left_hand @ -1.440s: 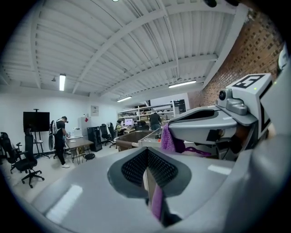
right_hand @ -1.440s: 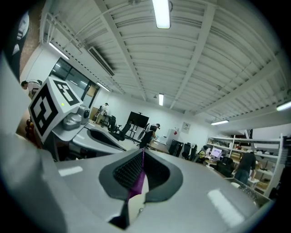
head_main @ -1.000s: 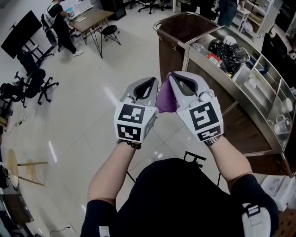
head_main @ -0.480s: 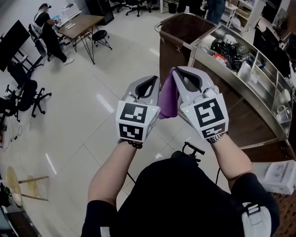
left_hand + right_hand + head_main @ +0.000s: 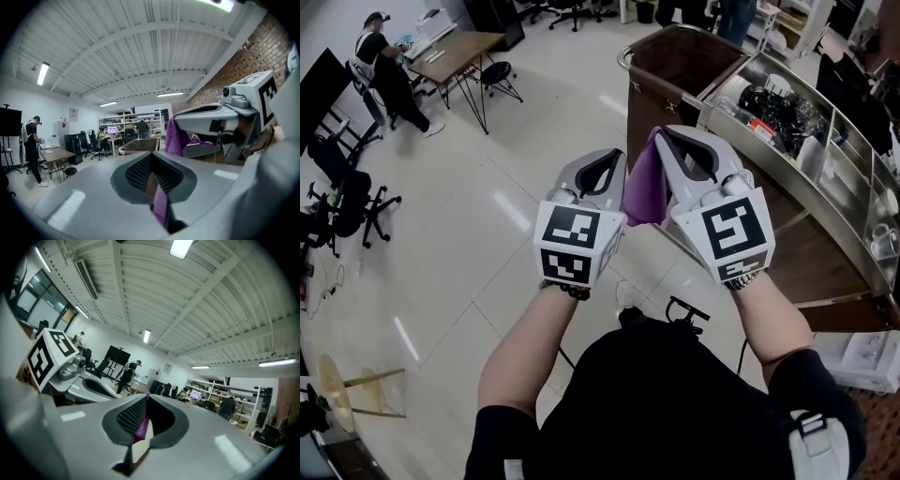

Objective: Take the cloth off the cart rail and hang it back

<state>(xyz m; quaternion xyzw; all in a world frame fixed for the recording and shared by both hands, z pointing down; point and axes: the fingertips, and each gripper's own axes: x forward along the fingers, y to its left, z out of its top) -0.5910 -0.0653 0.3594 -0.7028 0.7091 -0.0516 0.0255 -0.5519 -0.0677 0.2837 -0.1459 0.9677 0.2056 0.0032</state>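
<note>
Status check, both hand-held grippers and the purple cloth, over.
Left hand-held gripper shut on purple cloth. Right hand-held gripper shut on it too. Cloth held up, off the cart. Nothing seen in the way.

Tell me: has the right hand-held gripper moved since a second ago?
Yes. The right hand-held gripper, shut on the cloth, moved slightly forward, toward the cart.

The right gripper (image 5: 664,134) has lifted a little toward the cart (image 5: 630,67) and closed in on the left gripper (image 5: 617,156), bunching the cloth (image 5: 644,187) tighter between them.
</note>
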